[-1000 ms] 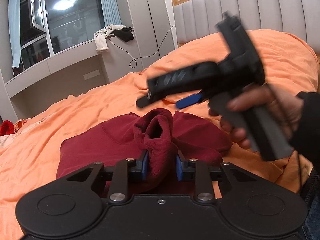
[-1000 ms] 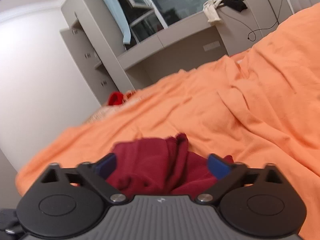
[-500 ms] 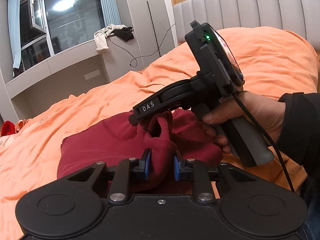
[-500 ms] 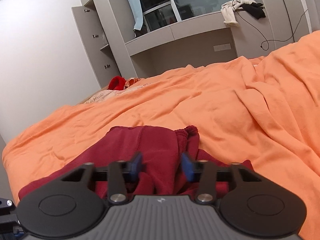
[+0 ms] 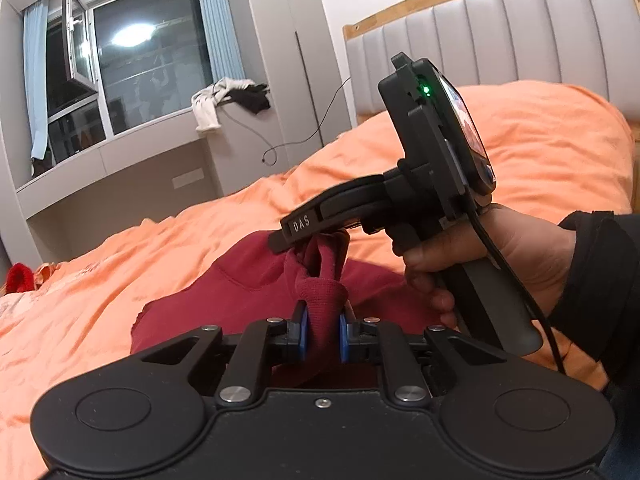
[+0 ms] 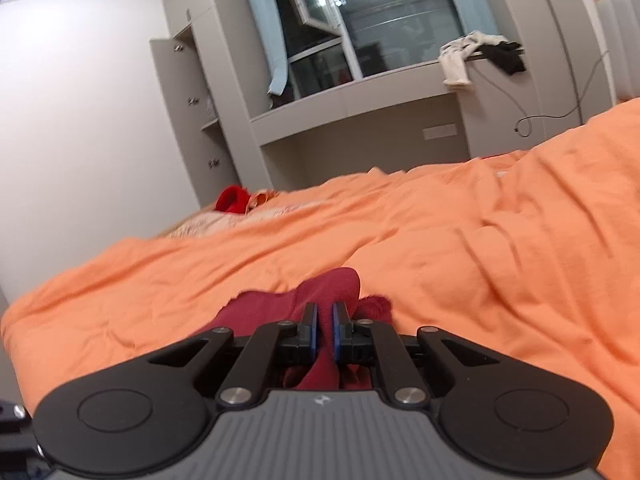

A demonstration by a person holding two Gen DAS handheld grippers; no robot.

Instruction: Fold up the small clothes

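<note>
In the left wrist view we see our left gripper (image 5: 322,330) closed tight on a bunched fold of the dark red garment (image 5: 248,276), the ribbed knit squeezed between the two blue pads (image 5: 303,332). The rest of the garment lies spread on the orange bedcover (image 5: 120,272), soft and creased. Only this view shows the right gripper (image 5: 320,236) from outside: its black fingers reach in from the right and meet another raised bit of the same red cloth, just beyond our own pinch. We also see the right hand (image 5: 500,256) wrapped round its grey handle, a black sleeve at the wrist, a green light on the mounted unit above, and a padded grey headboard (image 5: 500,36) with a wooden rim behind.

In the right wrist view the right gripper (image 6: 323,334) is nearly closed, its blue pads (image 6: 311,330) clamped on a thin ridge of the dark red garment (image 6: 320,292), which rises in a small peak just ahead of the fingers. The left gripper is hidden here. This view shows more of the room: a grey cabinet (image 6: 188,112) with small knobs, a window ledge (image 6: 360,92) carrying white and black clothes (image 6: 476,56), and a bright red item (image 6: 232,200) at the far edge of the bedcover (image 6: 480,240).
</note>
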